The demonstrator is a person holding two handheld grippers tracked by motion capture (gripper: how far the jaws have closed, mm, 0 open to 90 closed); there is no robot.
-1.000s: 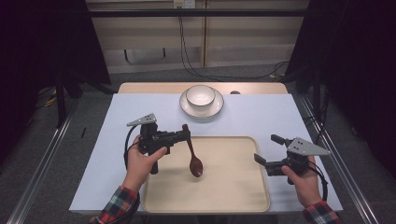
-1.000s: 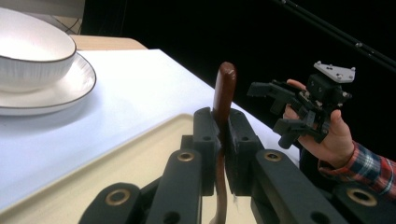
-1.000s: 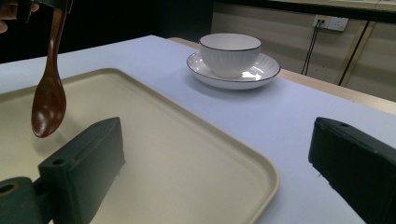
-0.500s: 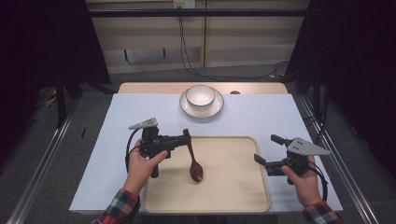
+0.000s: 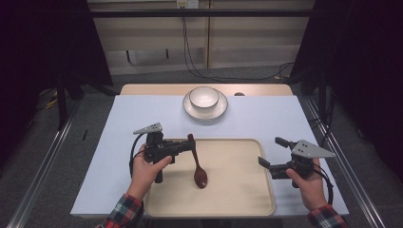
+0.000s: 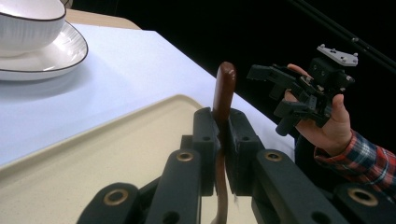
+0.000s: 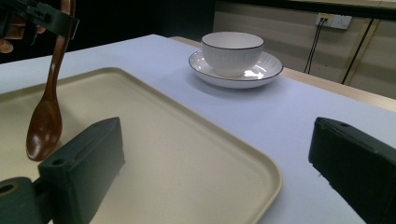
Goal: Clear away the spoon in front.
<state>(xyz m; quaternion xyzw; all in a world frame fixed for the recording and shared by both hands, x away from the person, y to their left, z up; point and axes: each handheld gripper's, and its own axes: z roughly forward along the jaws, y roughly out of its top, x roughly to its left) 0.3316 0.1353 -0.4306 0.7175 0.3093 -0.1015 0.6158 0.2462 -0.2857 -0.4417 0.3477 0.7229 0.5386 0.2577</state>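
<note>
A dark brown wooden spoon hangs bowl-down over the beige tray. My left gripper is shut on its handle near the top. In the left gripper view the handle sticks up between the closed pads of my left gripper. The right gripper view has the spoon just above the tray's floor. My right gripper stands open by the tray's right edge with nothing between its fingers; its jaws are wide apart in its own view.
A white bowl sits on a white saucer at the far middle of the pale blue table top. Dark floor and metal rails flank the table.
My left gripper has drifted slightly toward the near side with the spoon still in it. The right gripper has not moved.
</note>
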